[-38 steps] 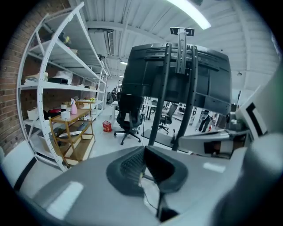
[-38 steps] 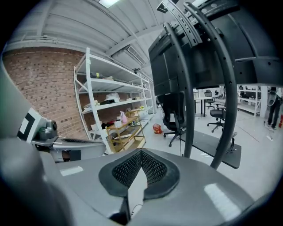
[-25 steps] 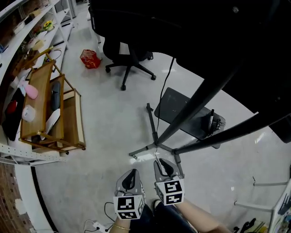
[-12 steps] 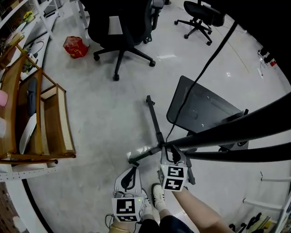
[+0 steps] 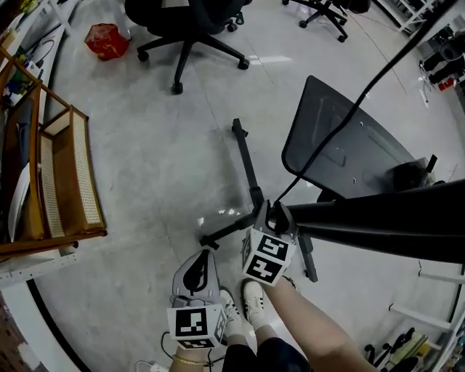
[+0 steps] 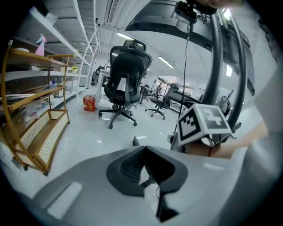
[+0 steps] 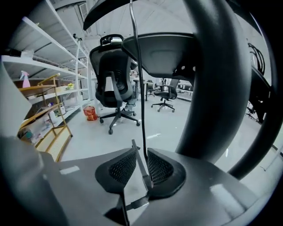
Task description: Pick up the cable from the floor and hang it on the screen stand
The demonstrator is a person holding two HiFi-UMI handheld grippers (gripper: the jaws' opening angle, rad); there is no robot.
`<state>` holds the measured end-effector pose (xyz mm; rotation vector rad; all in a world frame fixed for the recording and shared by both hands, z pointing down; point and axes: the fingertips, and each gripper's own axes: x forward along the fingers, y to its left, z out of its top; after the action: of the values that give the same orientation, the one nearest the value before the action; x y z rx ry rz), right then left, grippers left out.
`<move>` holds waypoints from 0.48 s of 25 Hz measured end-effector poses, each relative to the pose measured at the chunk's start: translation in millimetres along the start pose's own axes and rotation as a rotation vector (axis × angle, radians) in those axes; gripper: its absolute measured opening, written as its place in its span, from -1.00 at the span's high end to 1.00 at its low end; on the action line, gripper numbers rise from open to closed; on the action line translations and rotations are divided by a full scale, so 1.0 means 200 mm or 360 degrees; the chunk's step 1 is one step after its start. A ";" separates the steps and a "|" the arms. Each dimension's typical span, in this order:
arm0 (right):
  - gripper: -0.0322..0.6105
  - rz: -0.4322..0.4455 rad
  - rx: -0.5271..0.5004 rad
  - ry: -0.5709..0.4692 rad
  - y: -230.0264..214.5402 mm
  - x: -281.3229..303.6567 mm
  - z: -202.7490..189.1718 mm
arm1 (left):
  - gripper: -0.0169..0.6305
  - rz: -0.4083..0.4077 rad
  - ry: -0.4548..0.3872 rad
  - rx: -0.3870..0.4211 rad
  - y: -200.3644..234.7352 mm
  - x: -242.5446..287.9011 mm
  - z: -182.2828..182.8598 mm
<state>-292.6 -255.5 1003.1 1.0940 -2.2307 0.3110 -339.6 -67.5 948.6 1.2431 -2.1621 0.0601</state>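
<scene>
Floor (image 5: 145,160), pale and glossy, carried everything in the head view. The screen stand (image 5: 378,221) was the largest item on it. Its thick black post crossed the right side, its base legs spread just ahead of my feet, and a dark plate (image 5: 341,152) sat tilted beyond them. A black office chair (image 5: 185,18) stood at the floor's far edge. A wooden rack (image 5: 65,182) stood along the left edge, and a red bag (image 5: 107,40) lay near the far-left corner.

My right gripper (image 5: 272,216) was positioned where the base legs meet, just beside the post. Its jaws were closed on the cable (image 7: 138,88), with the pads nearly together and the thin black line pinched between them. From the jaws the cable rose clear of the floor. It ran straight up beside the post in the right gripper view, and out across the dark plate toward the far-right corner in the head view.

My left gripper (image 5: 202,256) was lower and nearer to me, apart from the stand. Its jaws were pressed together at the tips with nothing between them.
</scene>
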 end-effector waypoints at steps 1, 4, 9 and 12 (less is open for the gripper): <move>0.71 -0.0018 0.0010 0.0004 -0.01 0.01 0.00 | 0.92 0.0006 0.0011 0.0004 0.00 0.00 -0.02; 0.86 0.0009 -0.0017 0.0008 -0.01 0.01 0.01 | 0.92 0.0030 0.0040 0.0001 0.02 0.00 -0.05; 0.87 0.0119 -0.0084 0.0014 0.03 -0.06 -0.01 | 0.92 0.0027 0.0046 0.0004 0.05 -0.01 -0.03; 0.87 0.0230 -0.0119 0.0013 0.05 -0.18 -0.02 | 0.92 0.0011 0.0049 0.0040 0.02 -0.03 0.01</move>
<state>-283.0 -224.6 984.7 0.8934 -2.2996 0.2895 -340.9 -61.5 943.4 1.2409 -2.1455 0.1087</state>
